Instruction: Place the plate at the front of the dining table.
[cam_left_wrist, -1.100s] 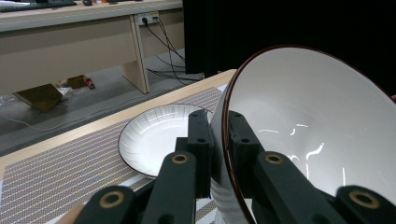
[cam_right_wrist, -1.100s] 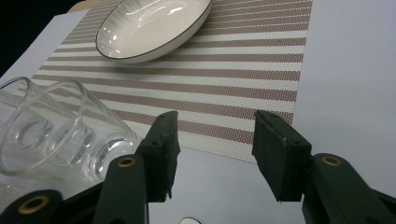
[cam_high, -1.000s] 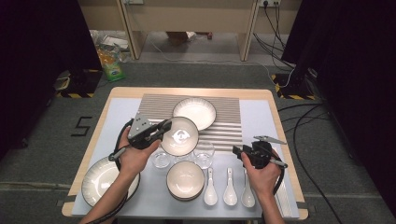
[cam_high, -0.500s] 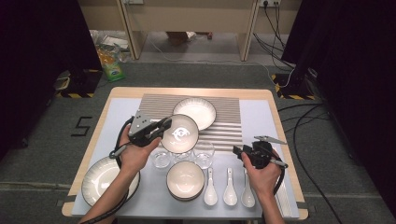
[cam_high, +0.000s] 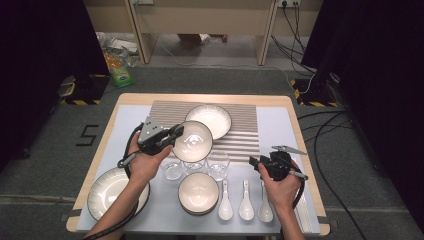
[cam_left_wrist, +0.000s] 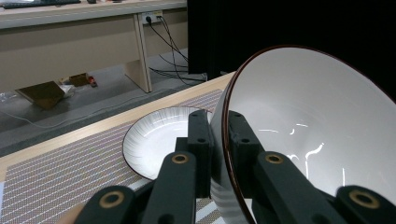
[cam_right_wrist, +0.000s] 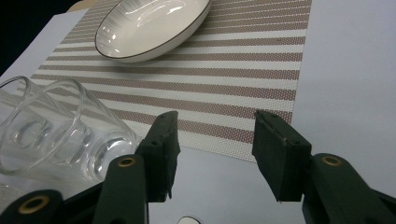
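Observation:
My left gripper (cam_high: 174, 136) is shut on the rim of a white bowl with a dark edge (cam_high: 193, 142), held tilted above the table over the glasses. In the left gripper view the pads (cam_left_wrist: 201, 135) clamp the bowl's wall (cam_left_wrist: 317, 135), one inside and one outside. A shallow white plate (cam_high: 209, 120) rests on the striped mat (cam_high: 240, 135) behind it. My right gripper (cam_high: 254, 163) hovers open at the right, above the spoons; in the right gripper view its jaws (cam_right_wrist: 215, 135) stand apart with nothing between them.
Three clear glasses (cam_high: 218, 165) stand in a row mid-table, one near my right jaws (cam_right_wrist: 56, 130). A stack of bowls (cam_high: 198, 193) sits in front, three white spoons (cam_high: 245, 202) to its right, a large ribbed plate (cam_high: 107, 192) at the front left corner.

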